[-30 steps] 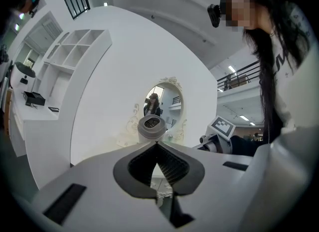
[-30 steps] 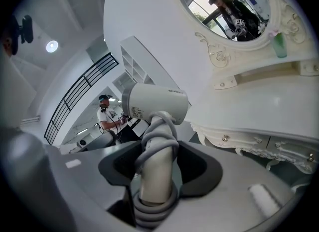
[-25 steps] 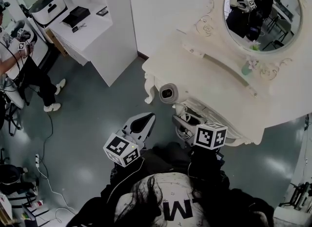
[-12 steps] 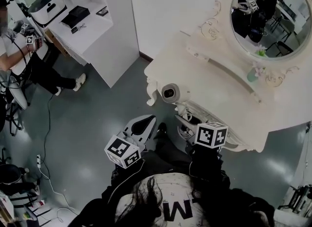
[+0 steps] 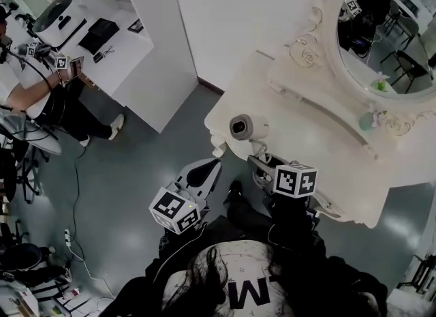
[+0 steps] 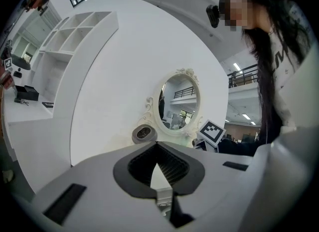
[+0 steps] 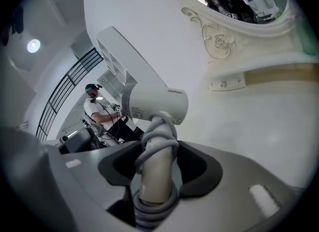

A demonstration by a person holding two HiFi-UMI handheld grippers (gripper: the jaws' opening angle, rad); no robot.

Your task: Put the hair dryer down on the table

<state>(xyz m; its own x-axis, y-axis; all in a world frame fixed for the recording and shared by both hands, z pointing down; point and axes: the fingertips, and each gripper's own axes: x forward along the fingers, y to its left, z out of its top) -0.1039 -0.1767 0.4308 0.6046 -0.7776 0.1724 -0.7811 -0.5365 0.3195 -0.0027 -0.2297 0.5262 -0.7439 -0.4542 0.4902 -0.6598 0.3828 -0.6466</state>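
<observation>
The white hair dryer (image 5: 240,127) has its cord wound round the handle, and its barrel end faces the head camera. My right gripper (image 5: 262,165) is shut on that handle (image 7: 155,176) and holds the dryer (image 7: 154,104) upright over the left corner of the white dressing table (image 5: 306,138). My left gripper (image 5: 204,170) hangs over the grey floor to the left of the table, its jaws closed tip to tip on nothing (image 6: 157,146). In the left gripper view the hair dryer (image 6: 144,134) shows in front of the oval mirror (image 6: 179,104).
An ornate oval mirror (image 5: 388,29) stands at the back of the table with a small bottle (image 5: 368,119) beside it. A white counter (image 5: 116,50) is at the far left, where a seated person (image 5: 41,97) holds other grippers. Cables (image 5: 71,240) lie on the floor.
The head view has swung, so the table and mirror sit further right. The hair dryer is a little further over the table's corner. The person at the left has shifted.
</observation>
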